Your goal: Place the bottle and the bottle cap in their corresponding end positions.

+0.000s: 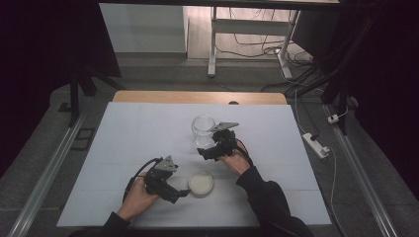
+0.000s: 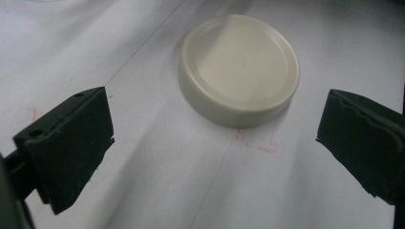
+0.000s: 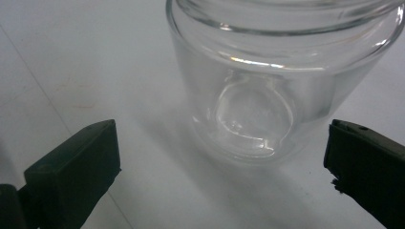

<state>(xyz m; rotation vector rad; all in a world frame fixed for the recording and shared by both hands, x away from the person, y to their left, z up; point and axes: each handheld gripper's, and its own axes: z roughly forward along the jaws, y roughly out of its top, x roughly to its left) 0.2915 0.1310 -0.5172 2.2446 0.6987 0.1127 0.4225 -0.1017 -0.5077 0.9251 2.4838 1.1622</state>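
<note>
Left gripper (image 1: 184, 192): we've got it low at the near-left of the worktop (image 1: 123, 148), jaws spread wide, nothing held. Tips sit just beside the lid, no contact we can see.
Left gripper view: lid sits ahead of the gap betw. both jaws, closer to the right one; white sheet under it, faint red marks by its near edge.
Lid (image 1: 201, 183): cream, round, flat on the worktop, top face up, near the front edge, well apart from the jar.
Jar (image 1: 203, 131): clear glass, upright, mouth open, mid-worktop, farther back than the lid.
Right gripper (image 1: 204, 153): we see it just in front of the jar, jaws wide apart, gripping nothing.
Right gripper view: jar's base stands ahead of the gap, jaws either side but short of the glass.
</note>
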